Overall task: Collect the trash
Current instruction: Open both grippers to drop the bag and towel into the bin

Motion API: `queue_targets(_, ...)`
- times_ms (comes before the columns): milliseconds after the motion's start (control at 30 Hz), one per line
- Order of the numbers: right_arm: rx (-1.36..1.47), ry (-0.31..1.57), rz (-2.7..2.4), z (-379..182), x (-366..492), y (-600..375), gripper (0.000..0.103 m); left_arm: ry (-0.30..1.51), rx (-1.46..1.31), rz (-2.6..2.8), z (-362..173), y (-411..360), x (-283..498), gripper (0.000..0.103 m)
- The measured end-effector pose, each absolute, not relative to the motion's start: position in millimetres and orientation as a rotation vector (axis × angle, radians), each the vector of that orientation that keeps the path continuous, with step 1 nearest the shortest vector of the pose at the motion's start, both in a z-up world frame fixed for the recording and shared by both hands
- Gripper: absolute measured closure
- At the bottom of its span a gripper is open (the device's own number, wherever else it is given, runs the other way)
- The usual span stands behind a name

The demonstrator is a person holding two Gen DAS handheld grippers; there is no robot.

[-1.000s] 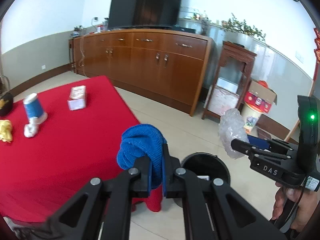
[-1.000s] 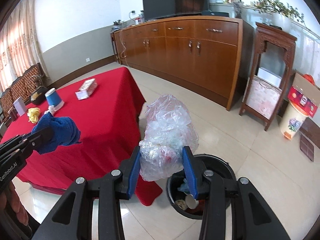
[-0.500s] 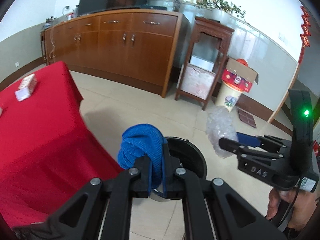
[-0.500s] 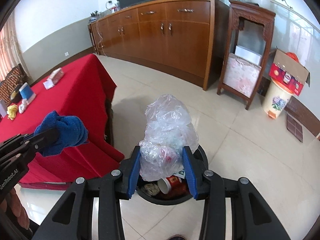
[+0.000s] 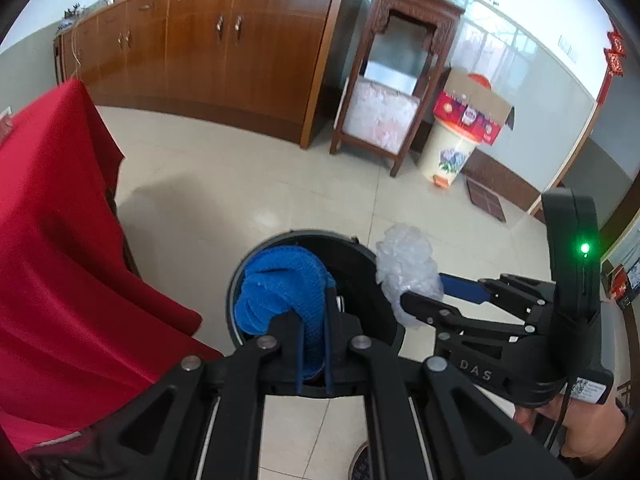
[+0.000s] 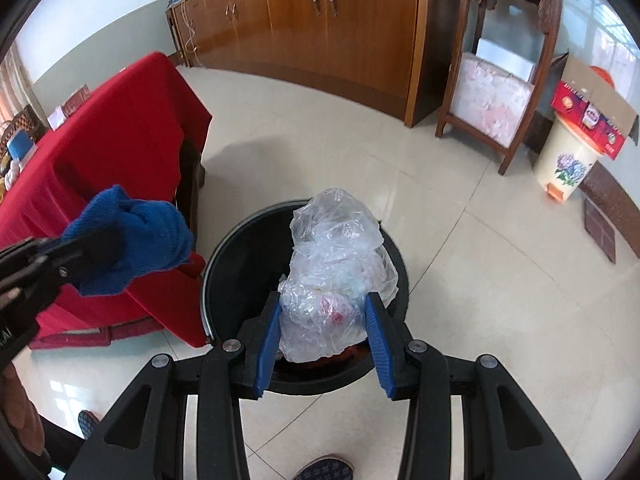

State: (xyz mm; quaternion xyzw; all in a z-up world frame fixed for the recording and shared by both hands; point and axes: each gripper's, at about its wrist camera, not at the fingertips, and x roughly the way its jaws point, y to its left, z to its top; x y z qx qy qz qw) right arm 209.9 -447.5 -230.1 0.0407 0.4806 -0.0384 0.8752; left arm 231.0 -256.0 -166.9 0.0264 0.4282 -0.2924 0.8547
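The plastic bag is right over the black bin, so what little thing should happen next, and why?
Probably open the right gripper so the plastic bag drops. The bag hangs between its blue fingers, above the mouth of the black bin, with rubbish already inside. The left gripper, holding the blue cloth, can follow.

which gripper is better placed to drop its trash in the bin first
Right. The right gripper holds the plastic bag squarely over the black bin; the left gripper's blue cloth hangs beside the rim.

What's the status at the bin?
Left gripper shut on blue cloth. Right gripper shut on plastic bag. Both over black bin. Nothing blocking.
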Motion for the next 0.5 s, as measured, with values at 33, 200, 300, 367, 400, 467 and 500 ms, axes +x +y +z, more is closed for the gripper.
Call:
queue_targets(33,0.084,1.013,-0.074,-237,213,-449,0.060,0.911,0.057,-0.618,-172,-259,233,0.095)
queue_targets(200,0.060,1.090,-0.047,-272,230,-452,0.060,0.969,0.066,-0.626,-198,-273,246,0.095)
queue_targets(300,0.037,1.135,-0.031,-289,242,-454,0.060,0.999,0.071,-0.628,-210,-279,253,0.095)
queue_targets(367,-0.007,1.167,0.003,-299,250,-451,0.059,1.015,0.072,-0.638,-216,-281,256,0.093)
queue_targets(400,-0.040,1.189,0.019,-305,253,-448,0.059,1.025,0.071,-0.625,-219,-282,259,0.081)
queue_targets(467,-0.143,1.204,0.012,-314,256,-442,0.046,1.018,0.079,-0.579,-220,-277,260,0.035)
queue_targets(500,-0.198,1.187,-0.008,-317,256,-440,0.020,0.993,0.080,-0.551,-219,-273,258,0.021)
